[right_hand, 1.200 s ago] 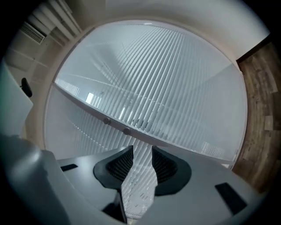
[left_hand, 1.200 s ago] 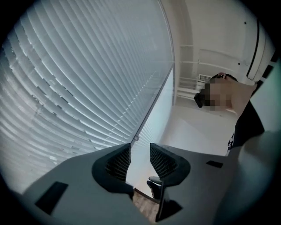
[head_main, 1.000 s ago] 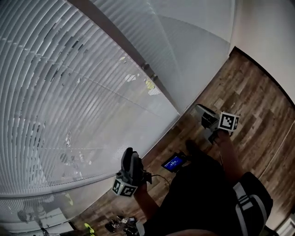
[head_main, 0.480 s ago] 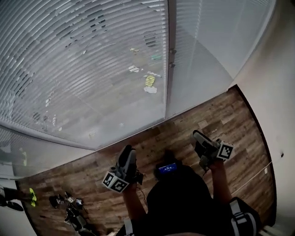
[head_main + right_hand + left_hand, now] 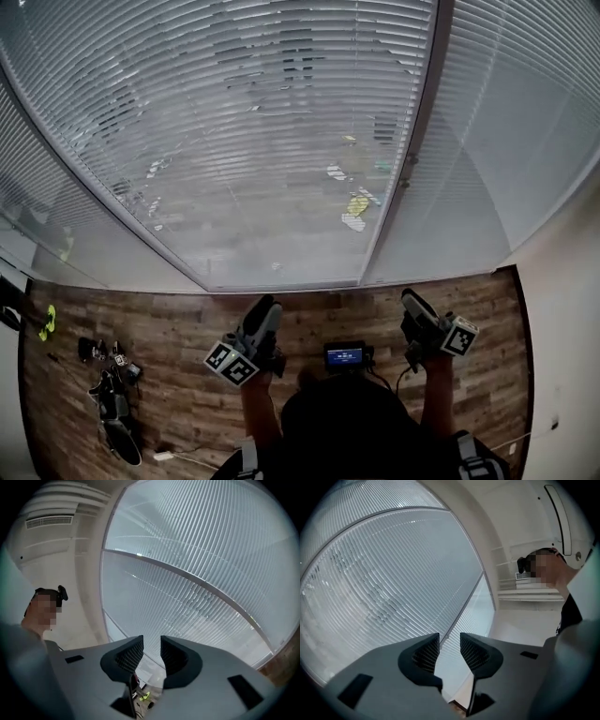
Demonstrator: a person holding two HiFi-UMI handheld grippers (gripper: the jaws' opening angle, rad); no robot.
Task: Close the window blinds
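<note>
Slatted white window blinds (image 5: 262, 141) fill the upper head view, their slats part open with the outdoors showing through. A grey upright frame post (image 5: 403, 178) divides them from a second blind panel (image 5: 525, 141) at the right. My left gripper (image 5: 267, 307) is held low over the wooden floor, pointing at the blinds, jaws a little apart and empty. My right gripper (image 5: 412, 298) is level with it at the right, also slightly open and empty. Neither touches the blinds. The blinds (image 5: 379, 588) lie beyond the left gripper (image 5: 450, 648), and the blinds (image 5: 197, 573) lie beyond the right gripper (image 5: 152, 651).
Wooden plank floor (image 5: 178, 319) runs along the window's foot. Dark gear and cables (image 5: 112, 403) lie on it at the left, with a yellow-green item (image 5: 47, 321) beyond. A small lit screen (image 5: 345, 355) sits at the person's waist. A white wall (image 5: 562, 319) closes the right side.
The head view has swung round, so the blinds now span the whole upper frame square-on. Both grippers stayed low in front of the person, the right one dropping level with the left.
</note>
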